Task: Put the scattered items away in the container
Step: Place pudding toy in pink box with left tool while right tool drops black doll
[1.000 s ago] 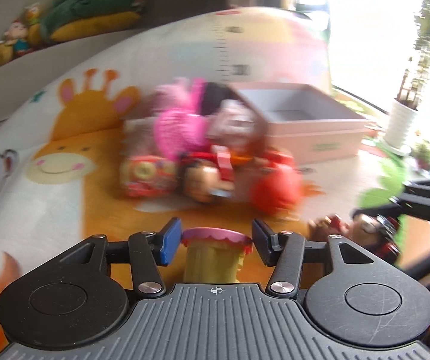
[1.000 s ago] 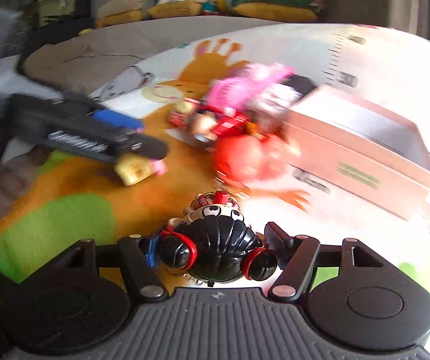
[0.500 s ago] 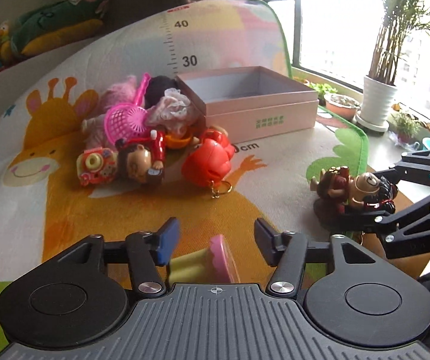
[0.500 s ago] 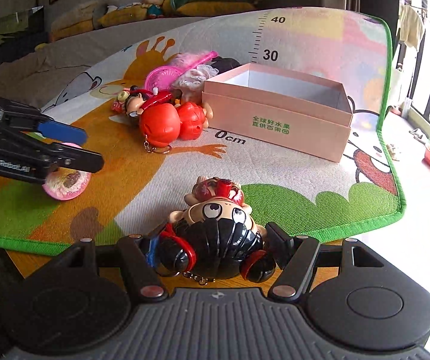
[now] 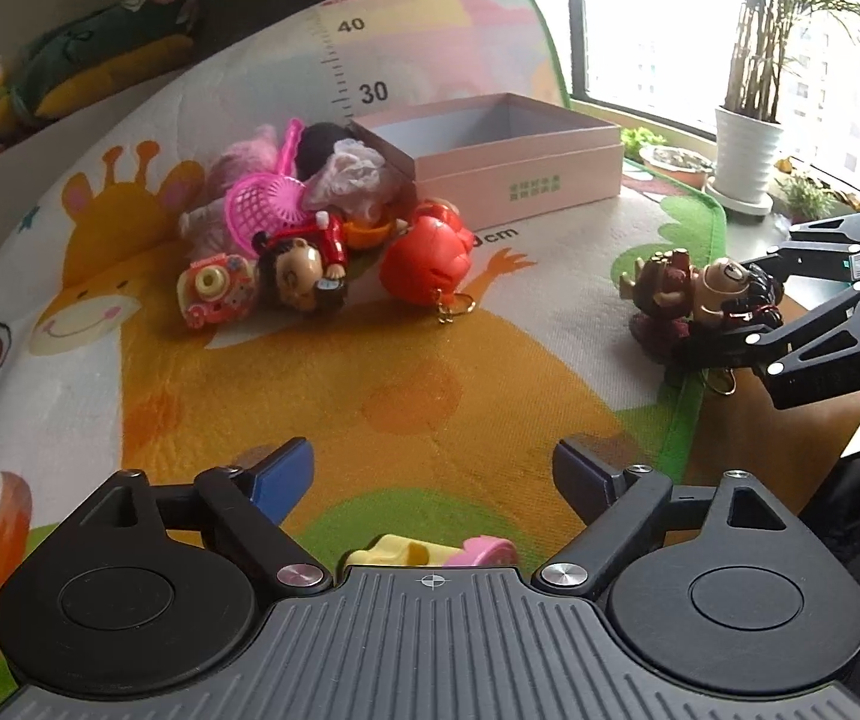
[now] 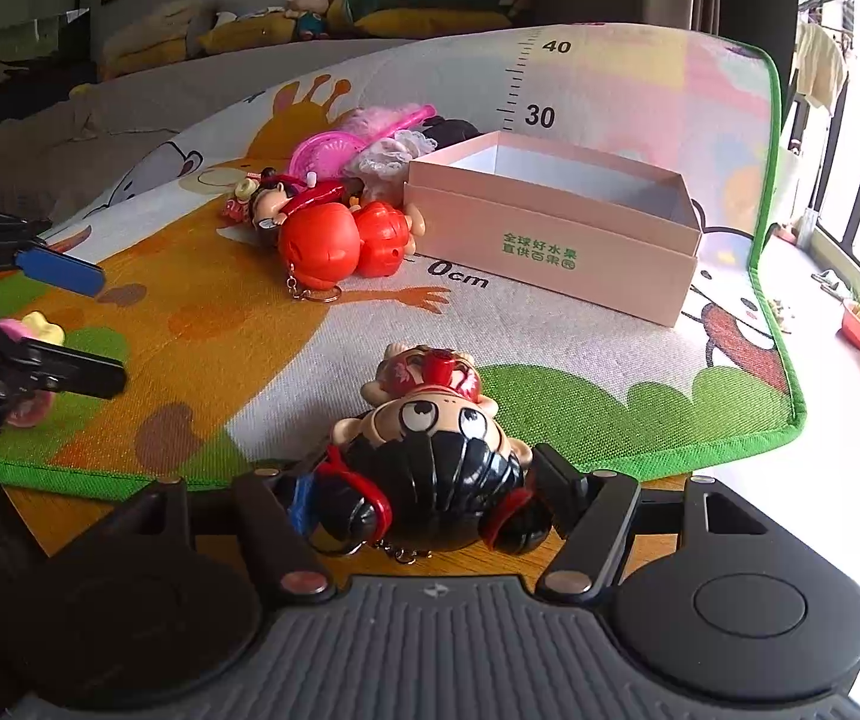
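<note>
An open pink box [image 5: 514, 171] [image 6: 550, 234] stands at the back of the play mat [image 5: 322, 396]. To its left lies a pile of toys: a red figure [image 5: 424, 258] [image 6: 322, 246], a doll in red [image 5: 301, 273], a pink net [image 5: 268, 204] and a toy camera [image 5: 214, 291]. My left gripper [image 5: 433, 474] is open, and a yellow and pink toy [image 5: 430, 552] [image 6: 34, 327] lies loose on the mat between its fingers. At the mat's near right edge my right gripper [image 6: 430, 492] is shut on a black-haired doll [image 6: 430, 450] [image 5: 700, 294].
The mat's green edge [image 6: 610, 462] runs close in front of the right gripper, with bare wooden table below it. A white plant pot [image 5: 745, 156] and small pots stand by the window at the right. Cushions and soft toys [image 6: 370, 0] line the back.
My left gripper has opened and let go of the yellow and pink toy, which now lies on the mat. Both grippers drew back from the pile. The right keeps its doll.
</note>
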